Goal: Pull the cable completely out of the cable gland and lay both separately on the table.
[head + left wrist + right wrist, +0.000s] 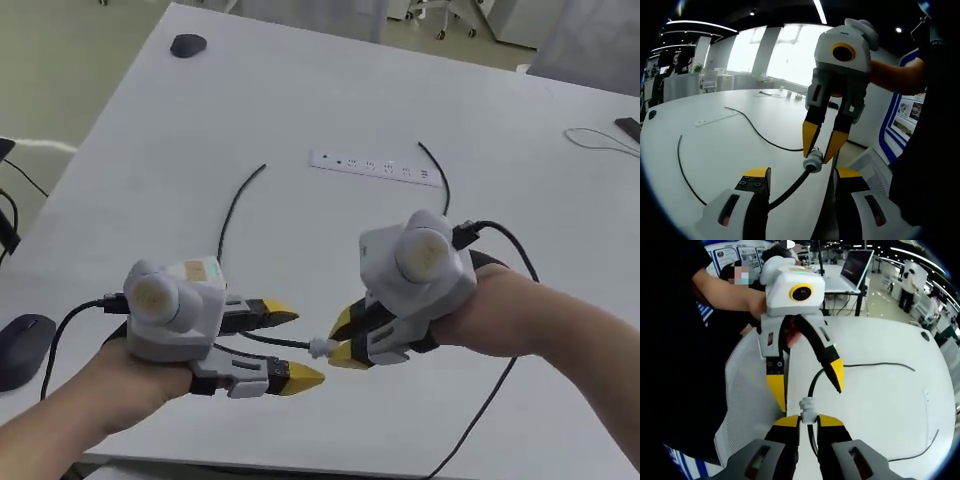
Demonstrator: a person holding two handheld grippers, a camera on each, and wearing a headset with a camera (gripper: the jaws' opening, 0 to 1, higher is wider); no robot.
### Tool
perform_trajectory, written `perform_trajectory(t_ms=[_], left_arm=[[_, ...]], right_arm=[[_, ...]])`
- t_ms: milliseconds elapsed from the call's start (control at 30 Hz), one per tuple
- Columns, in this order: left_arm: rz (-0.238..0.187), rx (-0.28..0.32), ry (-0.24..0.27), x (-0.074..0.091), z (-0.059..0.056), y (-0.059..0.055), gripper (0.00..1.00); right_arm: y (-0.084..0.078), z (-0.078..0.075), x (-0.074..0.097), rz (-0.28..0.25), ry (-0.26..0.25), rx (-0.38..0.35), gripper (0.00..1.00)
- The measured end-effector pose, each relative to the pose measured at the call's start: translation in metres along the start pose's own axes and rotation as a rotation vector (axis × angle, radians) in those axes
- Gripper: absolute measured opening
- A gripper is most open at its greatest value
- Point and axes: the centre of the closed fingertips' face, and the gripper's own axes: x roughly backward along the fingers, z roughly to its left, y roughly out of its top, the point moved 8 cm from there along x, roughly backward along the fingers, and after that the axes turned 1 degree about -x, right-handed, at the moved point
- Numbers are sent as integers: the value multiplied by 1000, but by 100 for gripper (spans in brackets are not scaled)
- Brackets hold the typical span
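Observation:
A black cable (pixel 235 205) lies across the white table (pixel 300 100) and rises at its near end into a small white cable gland (pixel 320 347). My right gripper (pixel 345 342) is shut on the gland (pixel 808 410), which sits between its yellow tips (pixel 787 421). My left gripper (pixel 290 345) faces it, jaws wide open, and the cable (pixel 790 189) passes between them untouched. In the left gripper view, the right gripper (pixel 822 150) comes down from above with the gland (pixel 813 161) at its tips. The right gripper view shows the left gripper (pixel 807 387) spread open above the gland.
A white power strip (pixel 375 167) lies mid-table with a second black cable (pixel 440 175) beside it. One dark mouse (pixel 187 45) sits at the far left corner, another (pixel 22 348) at the near left edge. Both grippers hover near the table's front edge.

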Motion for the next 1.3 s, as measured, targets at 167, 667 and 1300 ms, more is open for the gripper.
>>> perform_trajectory(t_ms=[167,667,1300], left_arm=[[-12,11,-27,-1,-2,2,44],[-36,10,-95,-6,-8,5,20],[-24,-41,-85,-9,-13,5,15]], right_arm=[[-2,0,1,3,-4,15,7],[-2,3,2,5,-13,80,7],[-10,6,3,-27,-26,172,8]])
